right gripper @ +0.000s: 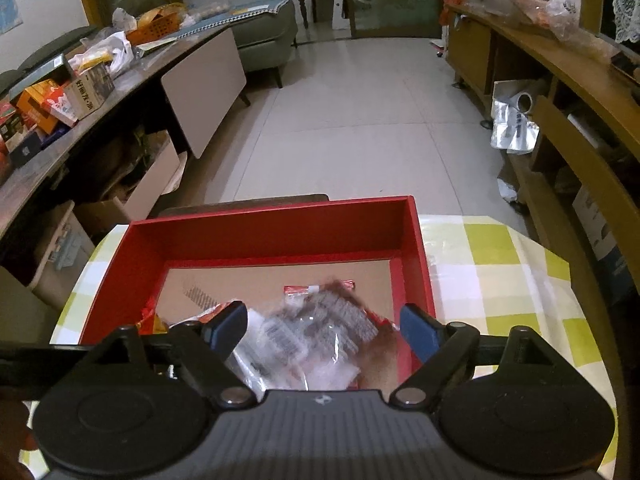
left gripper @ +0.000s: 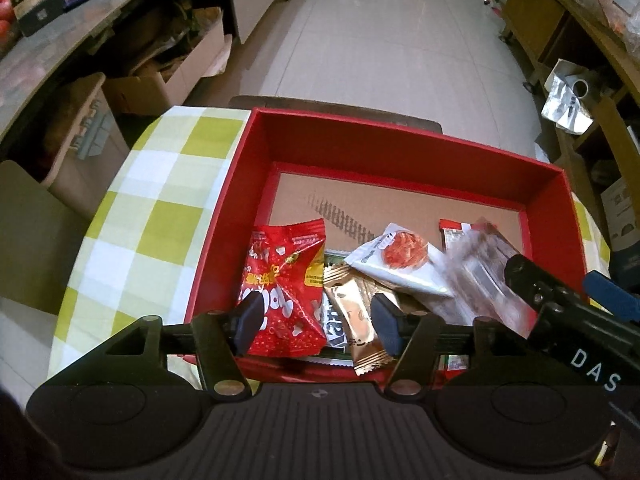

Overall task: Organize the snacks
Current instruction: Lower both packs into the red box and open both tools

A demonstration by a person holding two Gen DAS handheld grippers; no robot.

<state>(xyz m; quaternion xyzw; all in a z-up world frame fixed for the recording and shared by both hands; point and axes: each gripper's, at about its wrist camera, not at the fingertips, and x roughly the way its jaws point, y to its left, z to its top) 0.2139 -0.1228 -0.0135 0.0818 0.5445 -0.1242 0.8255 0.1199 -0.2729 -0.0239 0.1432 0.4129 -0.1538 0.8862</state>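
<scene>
Red box (left gripper: 224,216) on checked tablecloth (left gripper: 152,200), tiled floor (left gripper: 392,40)

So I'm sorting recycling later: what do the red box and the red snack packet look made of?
Red box: seemingly cardboard, matte red walls, bare brown board showing on its floor. Red snack packet: likely plastic film, glossy, creased, with a crimped edge.

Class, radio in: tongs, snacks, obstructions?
Left tongs open over red snack packet. Right tongs open, blurred clear packet between. Snacks piled in red cardboard box. Nothing obstructing.
</scene>
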